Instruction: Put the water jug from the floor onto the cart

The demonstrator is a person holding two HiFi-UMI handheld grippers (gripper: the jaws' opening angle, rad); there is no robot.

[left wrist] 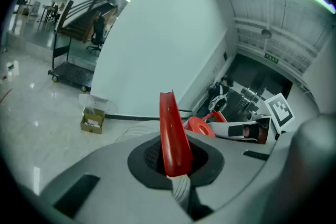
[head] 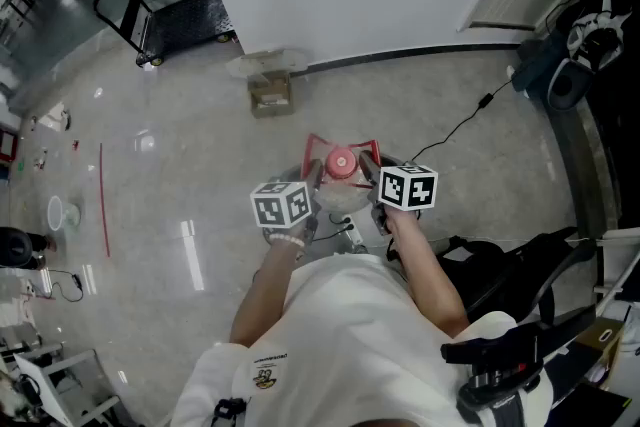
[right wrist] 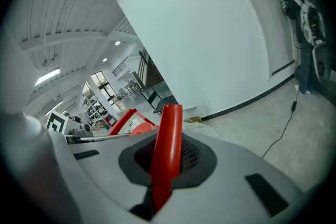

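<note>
Fingers (left wrist: 100, 170) of your left gripper (left wrist: 177, 176) and right gripper (right wrist: 160, 176) each clamp the jug's (head: 340, 187) red handle (left wrist: 173, 134), the jug seemingly on the floor (head: 180, 145).

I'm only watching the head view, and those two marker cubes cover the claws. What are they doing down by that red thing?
Observer: The left gripper is shut on one side of the red handle of the water jug.
Operator: And the other claw?
Observer: The right gripper is shut on the handle's other side.
Operator: What's past that black cart?
Observer: The left gripper view shows a staircase rising behind the cart.
</note>
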